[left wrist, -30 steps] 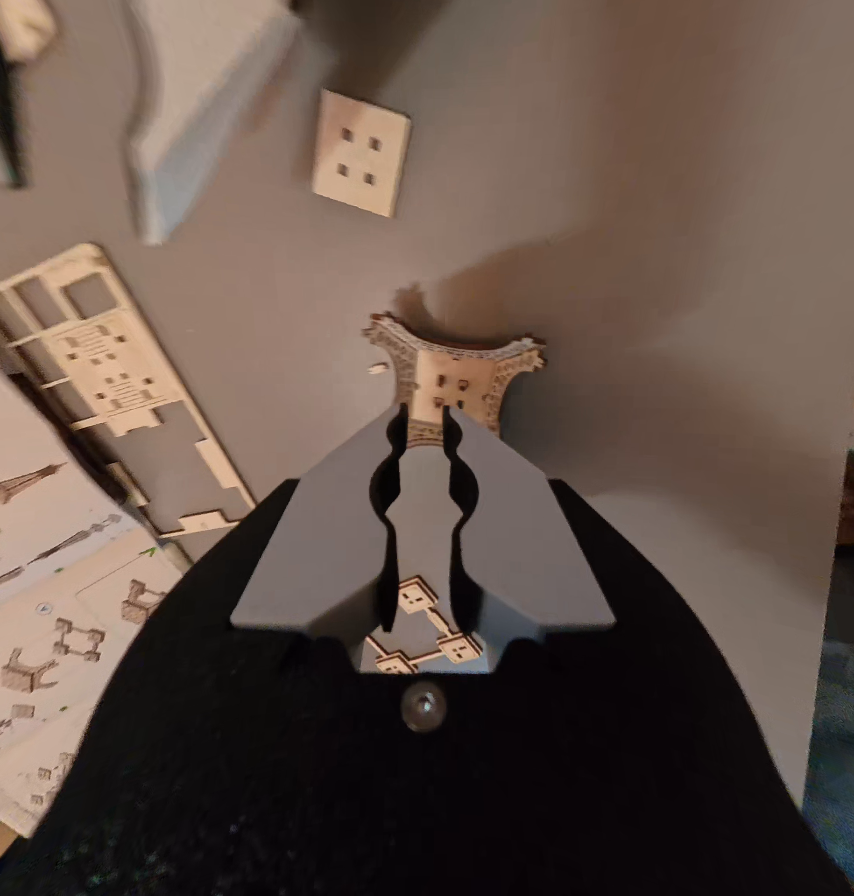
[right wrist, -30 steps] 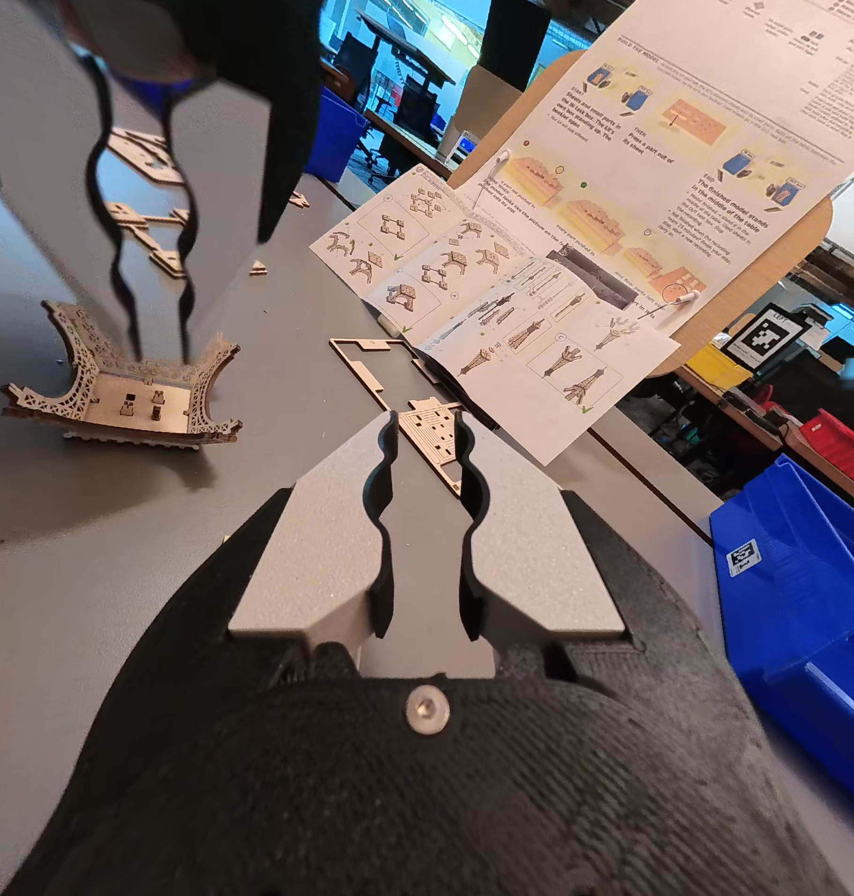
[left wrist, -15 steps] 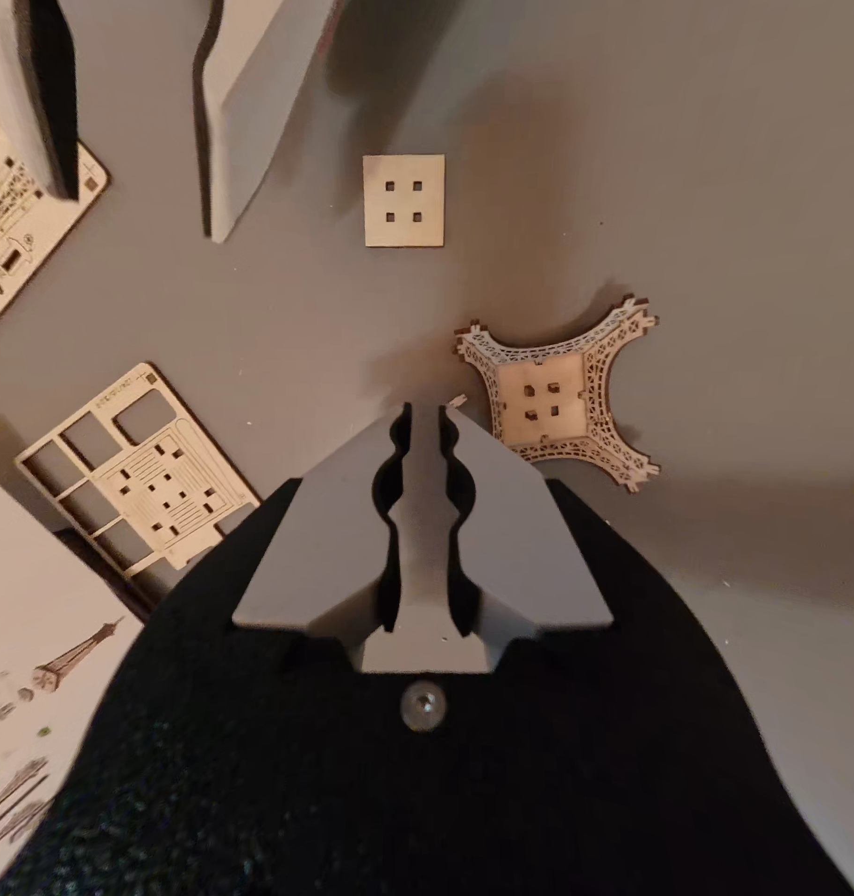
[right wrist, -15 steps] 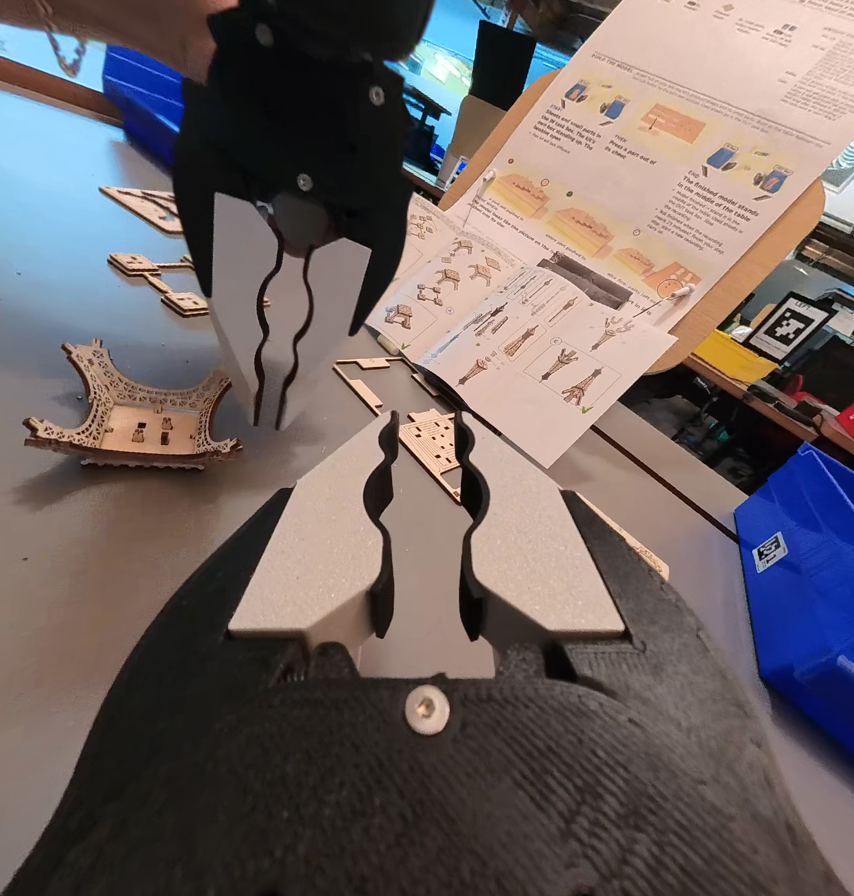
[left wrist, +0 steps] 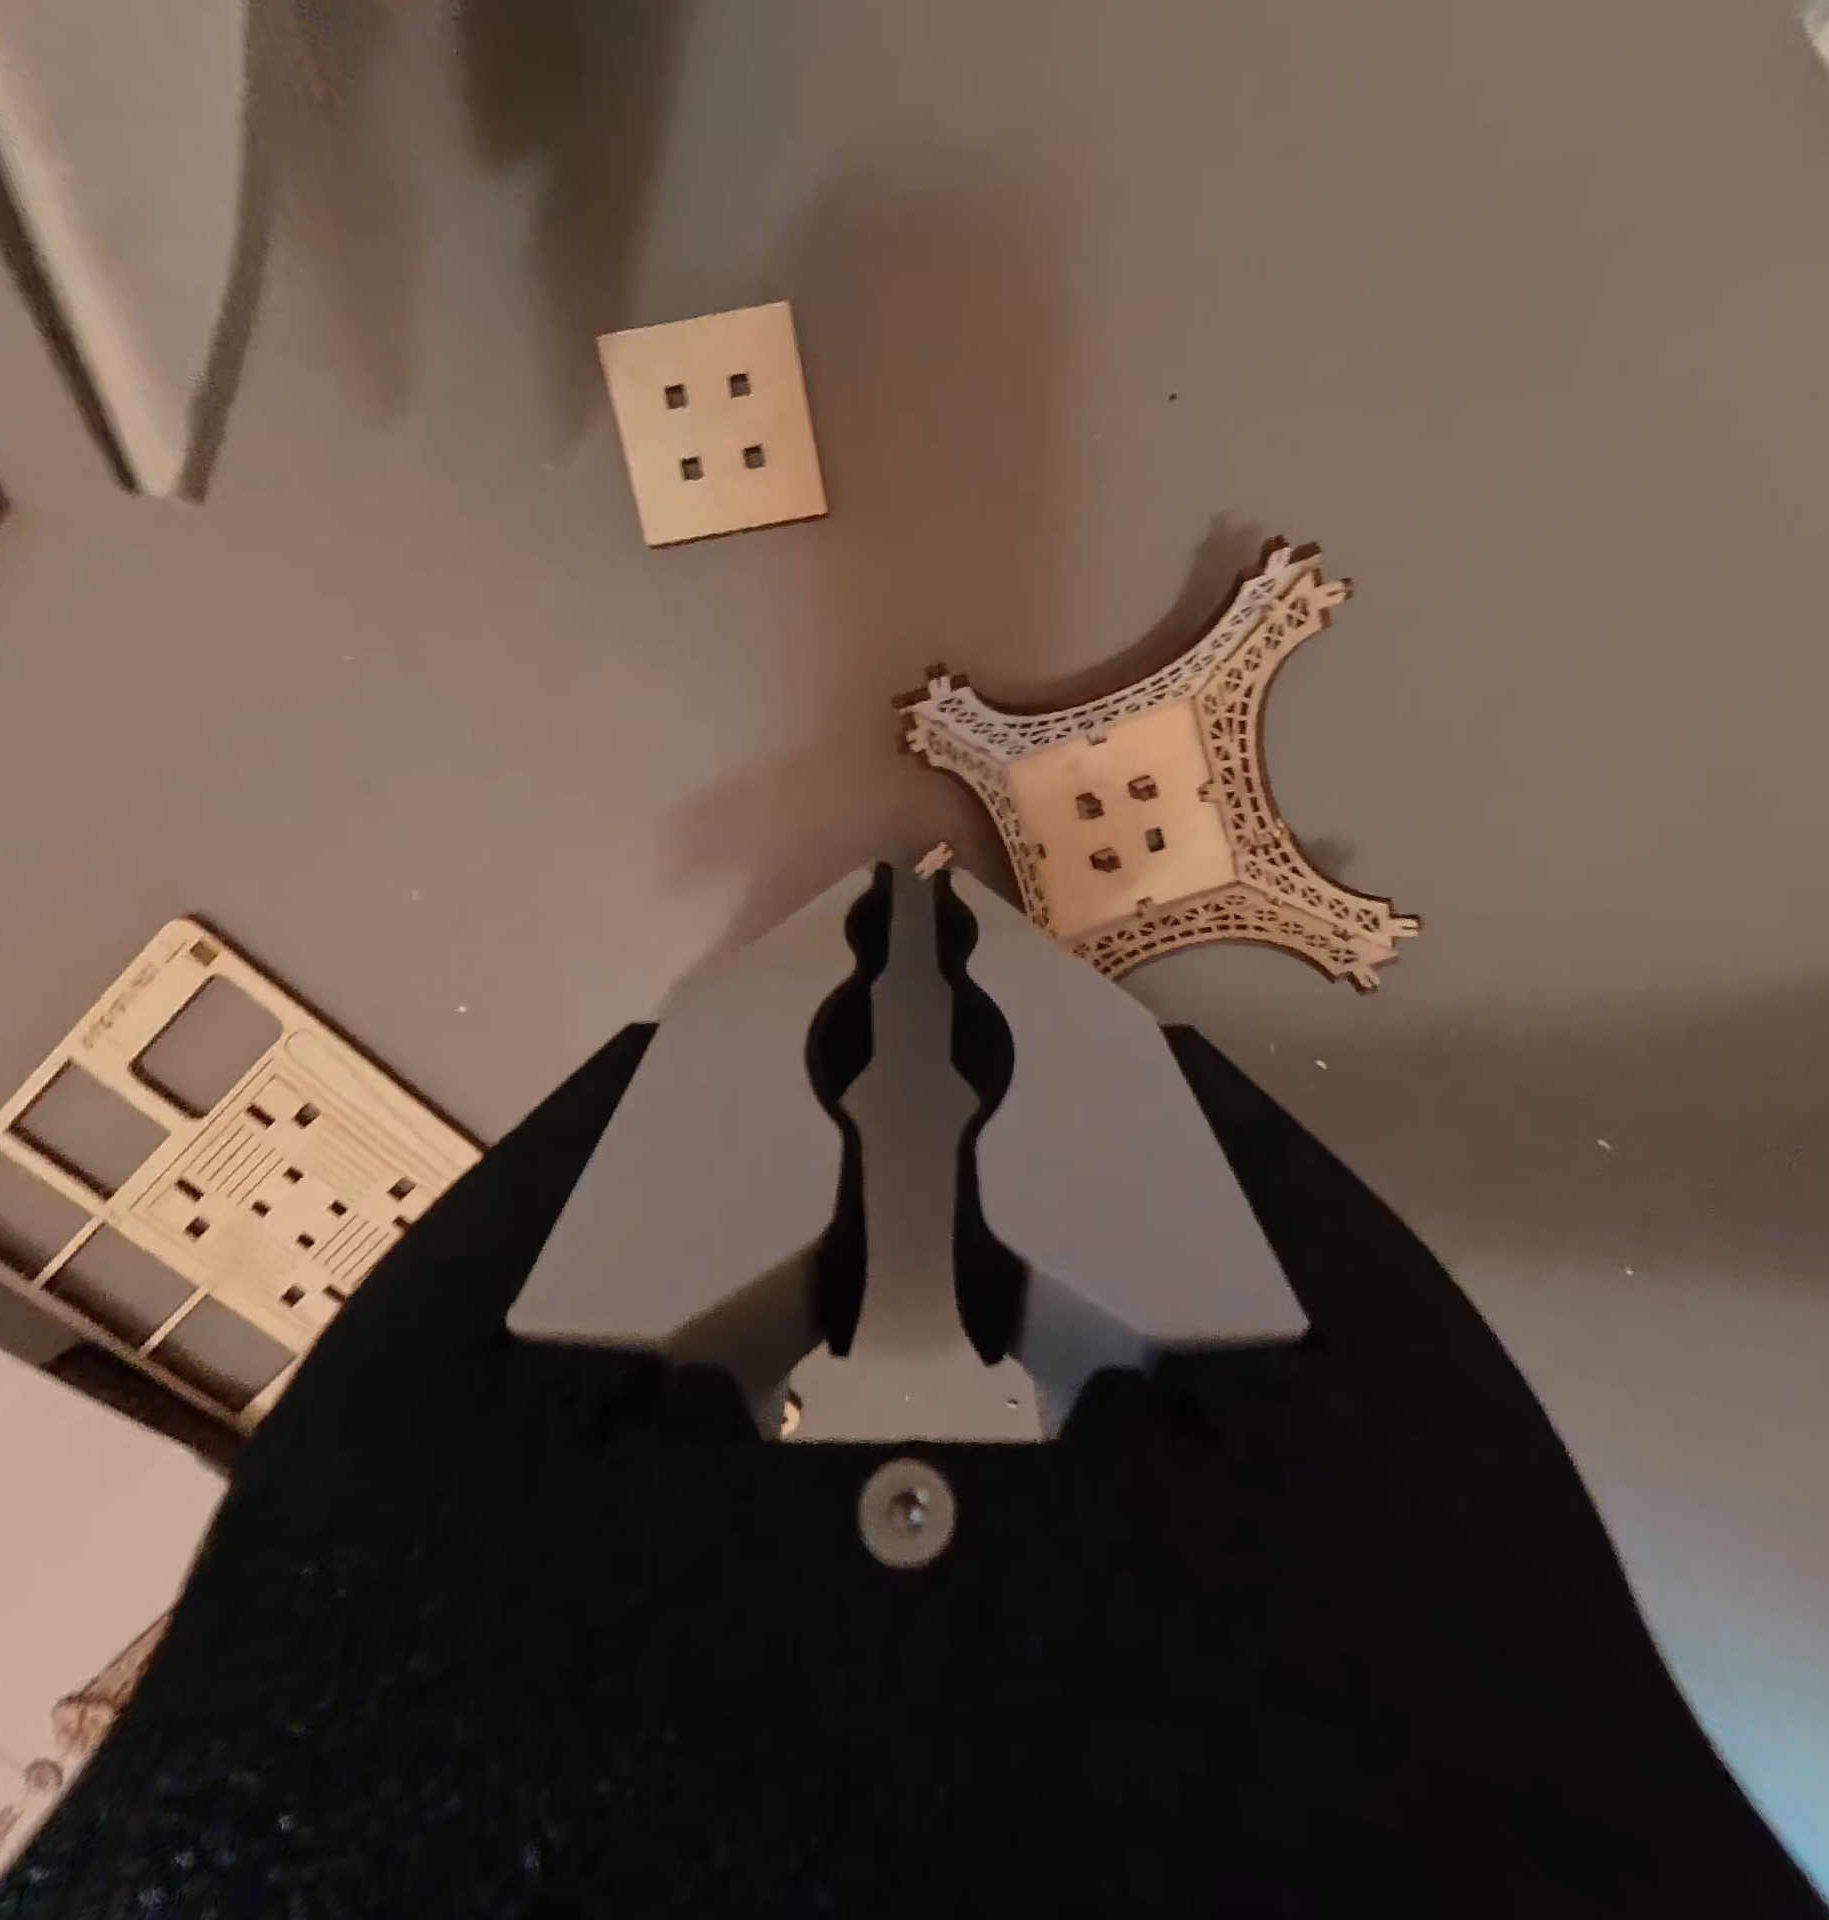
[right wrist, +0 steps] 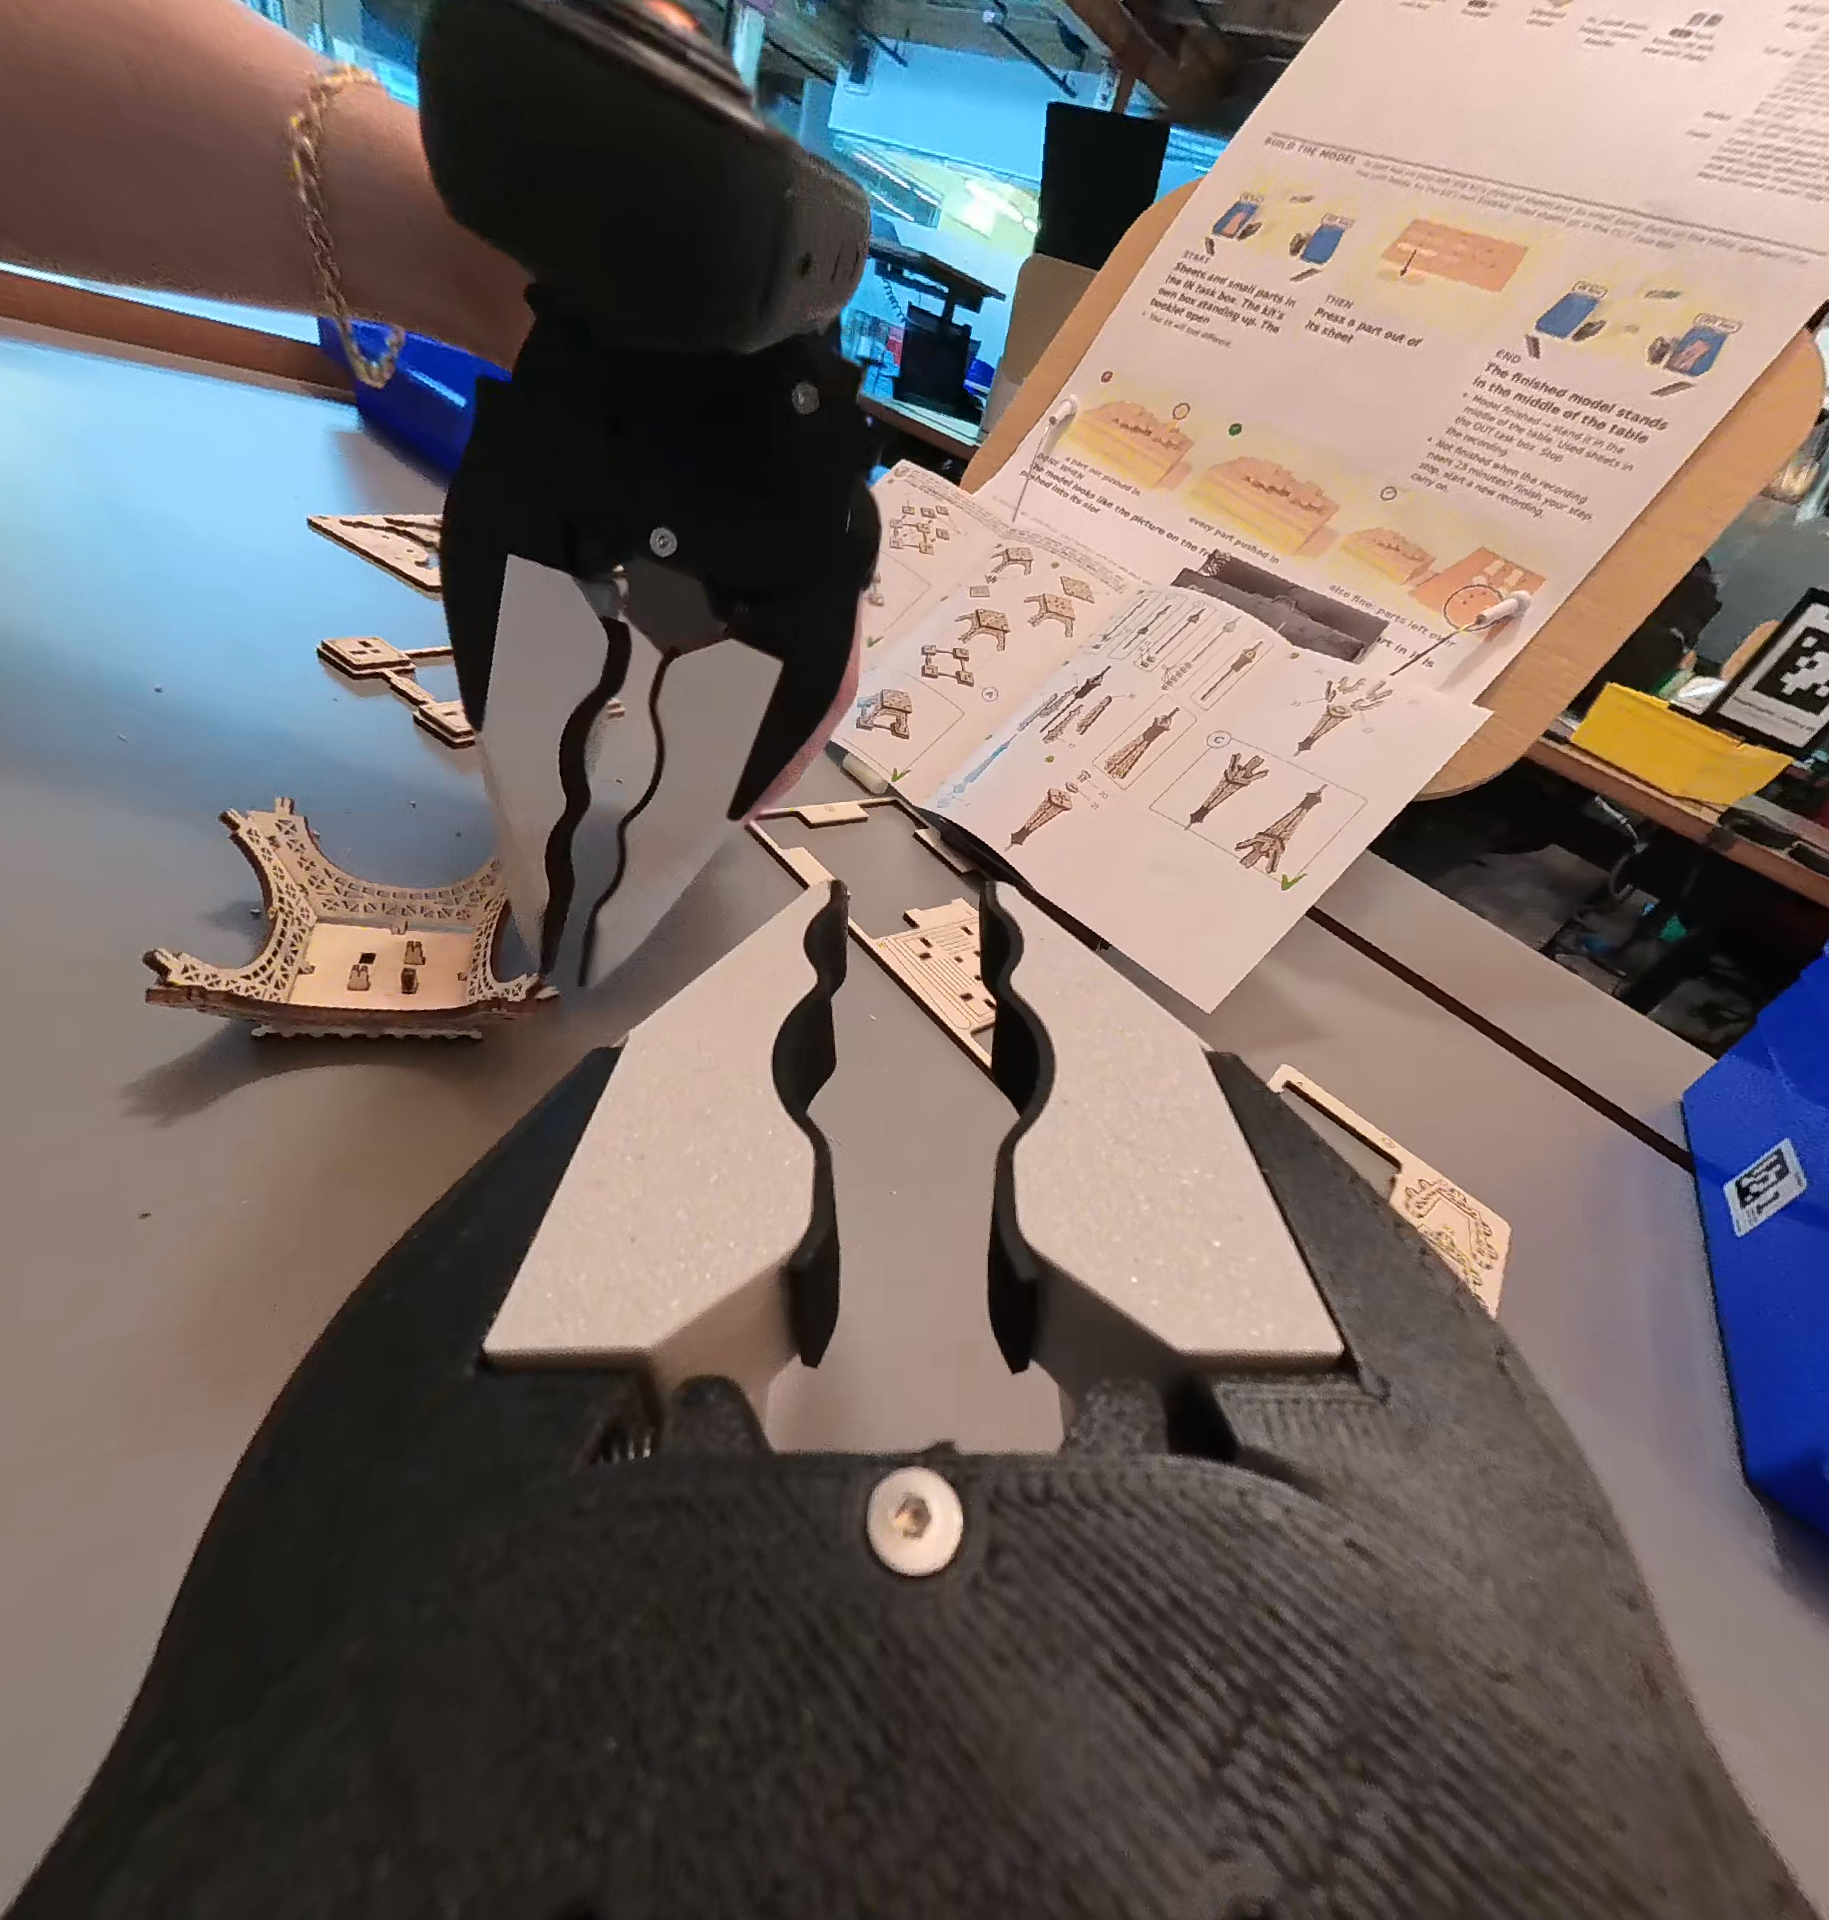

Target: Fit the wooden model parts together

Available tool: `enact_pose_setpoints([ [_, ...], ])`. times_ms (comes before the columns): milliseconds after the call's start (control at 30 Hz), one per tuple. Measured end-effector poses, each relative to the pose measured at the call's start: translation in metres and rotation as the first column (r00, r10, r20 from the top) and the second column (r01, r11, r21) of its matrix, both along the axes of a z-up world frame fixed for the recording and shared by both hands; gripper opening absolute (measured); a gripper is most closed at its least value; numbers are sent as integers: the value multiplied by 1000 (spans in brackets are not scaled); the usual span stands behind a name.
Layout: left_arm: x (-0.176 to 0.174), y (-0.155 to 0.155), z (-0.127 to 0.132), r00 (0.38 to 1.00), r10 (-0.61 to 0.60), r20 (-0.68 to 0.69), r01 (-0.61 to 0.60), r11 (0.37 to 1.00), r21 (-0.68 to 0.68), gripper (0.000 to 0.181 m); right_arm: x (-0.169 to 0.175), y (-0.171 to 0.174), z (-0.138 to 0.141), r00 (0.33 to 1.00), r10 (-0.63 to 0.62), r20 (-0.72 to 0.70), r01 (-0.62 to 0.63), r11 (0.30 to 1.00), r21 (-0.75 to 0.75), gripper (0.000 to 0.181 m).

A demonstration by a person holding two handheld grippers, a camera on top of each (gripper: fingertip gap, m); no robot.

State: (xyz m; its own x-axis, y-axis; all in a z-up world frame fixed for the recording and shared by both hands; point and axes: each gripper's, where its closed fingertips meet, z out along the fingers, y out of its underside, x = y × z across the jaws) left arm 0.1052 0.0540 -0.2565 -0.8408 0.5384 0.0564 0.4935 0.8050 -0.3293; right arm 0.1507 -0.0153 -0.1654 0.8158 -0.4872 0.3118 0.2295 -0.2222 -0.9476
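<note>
Left wrist view: left tongs [left wrist: 912, 878], nearly closed and empty, hover over the grey tabletop [left wrist: 1512, 364]; the pale four-legged lattice wooden base [left wrist: 1149, 810] lies at two o'clock; right tongs [right wrist: 912, 899] gape empty.

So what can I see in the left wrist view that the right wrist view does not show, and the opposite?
Only the left wrist view shows the loose square wooden plate with four holes, lying flat on the grey table.

Only the right wrist view shows the instruction booklet, the large instruction sheet on its board, the blue bin, and the person's forearm with a bracelet.

Both show the lattice tower base, the punched-out wooden sheet, and the left gripper, its tips beside the base.
</note>
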Motion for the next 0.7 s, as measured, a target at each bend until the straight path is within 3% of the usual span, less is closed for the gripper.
enact_pose_setpoints([
  [267, -2, 2, -6, 998, -46, -45, 46, 999, 6, 3, 1, -1, 0, 1000, -1, -11, 1, 1000, 8, 23],
  [433, -4, -1, -6, 997, -80, 4, 80, 996, -37, 0, 2, -1, 0, 1000, -1, -15, 1, 1000, 7, 23],
  [700, -2, 4, -6, 1000, -10, 21, 11, 996, -85, 0, 3, -1, 0, 1000, 1, -30, 0, 1000, 10, 23],
])
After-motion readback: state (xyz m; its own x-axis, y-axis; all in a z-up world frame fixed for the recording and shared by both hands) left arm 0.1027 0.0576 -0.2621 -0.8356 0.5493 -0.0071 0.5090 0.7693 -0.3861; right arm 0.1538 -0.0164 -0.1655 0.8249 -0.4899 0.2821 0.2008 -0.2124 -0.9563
